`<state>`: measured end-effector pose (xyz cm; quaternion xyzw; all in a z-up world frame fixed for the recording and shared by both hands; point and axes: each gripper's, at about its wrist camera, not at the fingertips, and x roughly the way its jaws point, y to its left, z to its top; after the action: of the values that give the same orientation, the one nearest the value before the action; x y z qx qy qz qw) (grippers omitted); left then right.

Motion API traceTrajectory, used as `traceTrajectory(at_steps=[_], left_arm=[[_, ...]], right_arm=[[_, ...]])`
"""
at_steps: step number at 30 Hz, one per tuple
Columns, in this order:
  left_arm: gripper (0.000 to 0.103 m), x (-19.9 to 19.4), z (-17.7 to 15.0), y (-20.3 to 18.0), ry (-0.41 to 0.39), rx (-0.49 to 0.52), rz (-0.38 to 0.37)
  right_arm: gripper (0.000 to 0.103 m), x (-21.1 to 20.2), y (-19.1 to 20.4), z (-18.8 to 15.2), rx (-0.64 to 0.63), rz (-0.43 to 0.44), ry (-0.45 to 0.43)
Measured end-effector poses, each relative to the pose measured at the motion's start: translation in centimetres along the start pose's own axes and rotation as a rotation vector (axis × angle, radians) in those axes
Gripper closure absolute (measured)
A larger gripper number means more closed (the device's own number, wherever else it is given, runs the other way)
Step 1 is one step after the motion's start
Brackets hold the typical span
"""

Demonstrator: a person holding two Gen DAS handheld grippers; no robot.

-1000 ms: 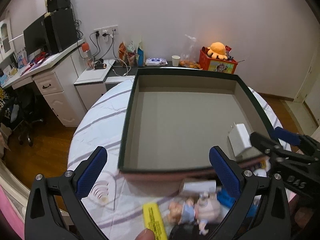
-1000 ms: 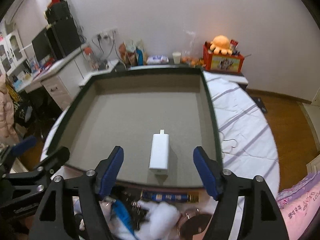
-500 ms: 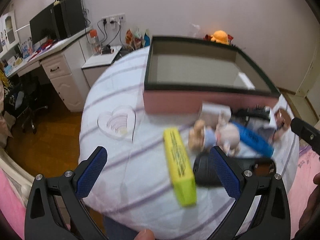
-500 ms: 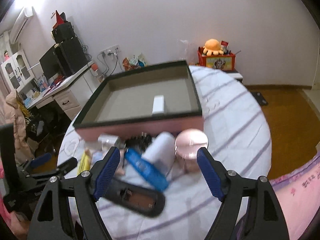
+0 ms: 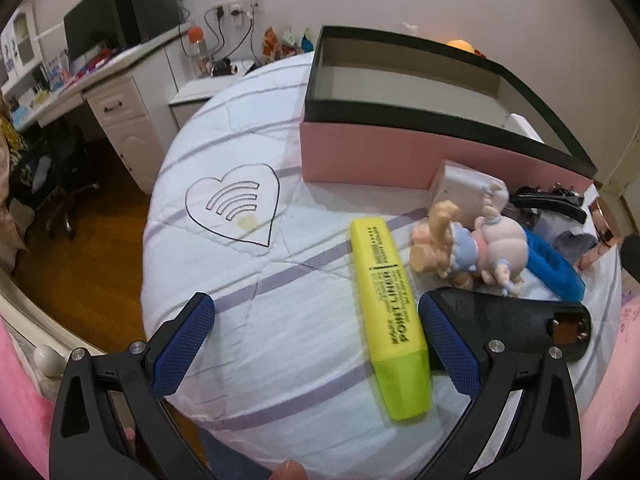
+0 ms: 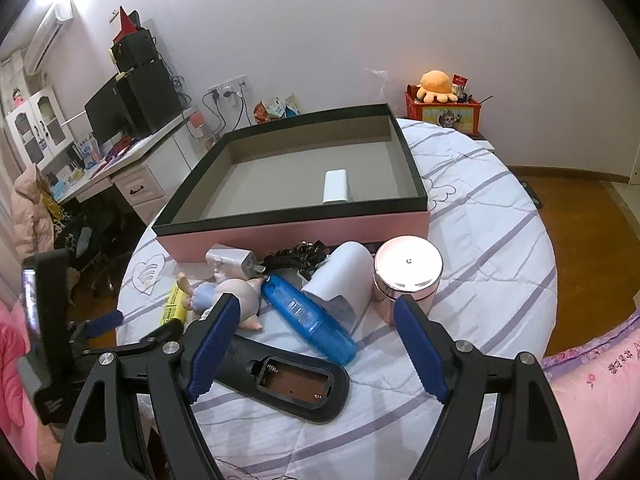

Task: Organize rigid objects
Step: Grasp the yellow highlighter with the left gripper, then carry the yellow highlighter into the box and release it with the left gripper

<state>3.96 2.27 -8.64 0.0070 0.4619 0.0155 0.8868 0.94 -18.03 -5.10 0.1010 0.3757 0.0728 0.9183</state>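
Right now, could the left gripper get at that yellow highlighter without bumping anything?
Probably yes. The left gripper is open and the yellow highlighter lies just ahead, close inside its right finger. Bare tablecloth is on the highlighter's left; only the black remote sits close on the other side, so that finger has little room.

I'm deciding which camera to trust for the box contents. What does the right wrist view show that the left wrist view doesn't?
Only the right wrist view shows the box floor with the white charger lying on it, and the pink round tin. Only the left wrist view shows the heart outline large and clear. Both show the pink box, yellow highlighter, doll and black remote.
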Motion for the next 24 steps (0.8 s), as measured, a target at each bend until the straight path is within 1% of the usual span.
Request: traceTrajectory(at_steps=[2,4,6,8,9,10,11,13,14,16,18,24], left_arm=[[0.000,0.6,0.3,0.2,0.015,-0.008,-0.003],[0.003,0.9,0.4,0.5,0.020,-0.014,-0.001],[0.005,1.0,0.2,0.4,0.012,0.009,0.009],[0.008,0.8,-0.1,0.5,0.003,0.017,0.010],[0.012,0.7,-0.1,0.6,0.001,0.013,0.009],[0.020,0.6,-0.2,0.8,-0.002,0.007,0.008],[0.025,0.4,-0.1,0.9,-0.007,0.004,0.006],[0.050,0.2,0.1,1.0,-0.013,0.010,-0.009],[0.055,0.0,0.1,1.0,-0.012,0.013,-0.019],[0.069,-0.2,0.1,1.1,-0.011,0.019,-0.034],[0.077,-0.3,0.1,0.9,-0.007,0.034,-0.064],[0.077,-0.7,0.0,0.6,-0.015,0.043,-0.110]], right_arm=[[0.022,0.1,0.0,0.0,-0.002,-0.002,0.003],[0.022,0.2,0.0,-0.1,-0.003,-0.005,0.006],[0.022,0.2,-0.1,-0.2,-0.002,-0.008,0.009],[0.022,0.2,-0.2,-0.2,0.000,-0.011,0.010],[0.022,0.2,-0.2,-0.2,0.002,-0.011,0.010],[0.022,0.2,-0.3,-0.2,0.004,-0.012,0.010],[0.022,0.2,-0.3,-0.2,0.007,-0.013,0.011],[0.022,0.2,-0.3,-0.2,0.009,-0.012,0.011],[0.022,0.2,-0.3,-0.2,0.008,-0.011,0.011],[0.022,0.2,-0.2,-0.2,0.006,-0.011,0.011],[0.022,0.1,-0.2,-0.2,0.008,-0.010,0.009],[0.022,0.1,-0.1,-0.2,0.009,-0.014,0.009]])
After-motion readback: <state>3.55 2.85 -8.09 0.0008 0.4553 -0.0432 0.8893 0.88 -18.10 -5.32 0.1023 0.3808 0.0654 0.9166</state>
